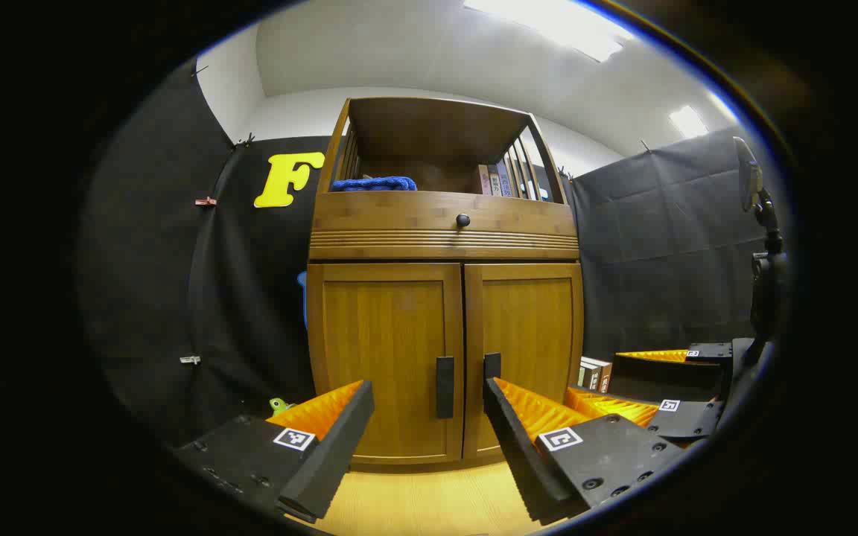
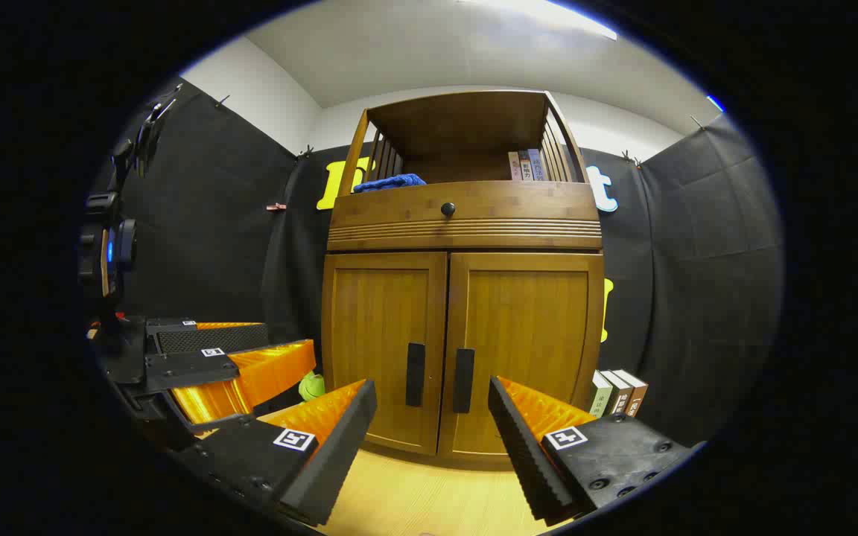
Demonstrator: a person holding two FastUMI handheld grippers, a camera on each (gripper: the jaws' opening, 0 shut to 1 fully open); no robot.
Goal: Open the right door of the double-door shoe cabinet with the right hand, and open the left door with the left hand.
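A wooden shoe cabinet (image 1: 444,313) (image 2: 462,298) stands ahead with both doors closed. Its left door (image 1: 384,357) (image 2: 384,346) carries a dark vertical handle (image 1: 445,387) (image 2: 415,374); its right door (image 1: 529,335) (image 2: 526,350) carries a matching handle (image 1: 491,366) (image 2: 463,380). My left gripper (image 1: 429,391) is open, a short way in front of the doors, with the left handle showing between its fingers. My right gripper (image 2: 433,391) (image 1: 645,406) is open too, short of the doors, both handles showing between its fingers. My left gripper (image 2: 235,365) also appears at the left of the right gripper view.
Above the doors sit a drawer with a round knob (image 1: 462,220) (image 2: 447,209) and an open shelf holding a blue cloth (image 1: 373,183) (image 2: 388,181) and books (image 2: 526,165). More books (image 2: 615,392) stand on the floor right of the cabinet, a green toy (image 2: 312,385) left of it. The floor (image 2: 429,491) is light wood.
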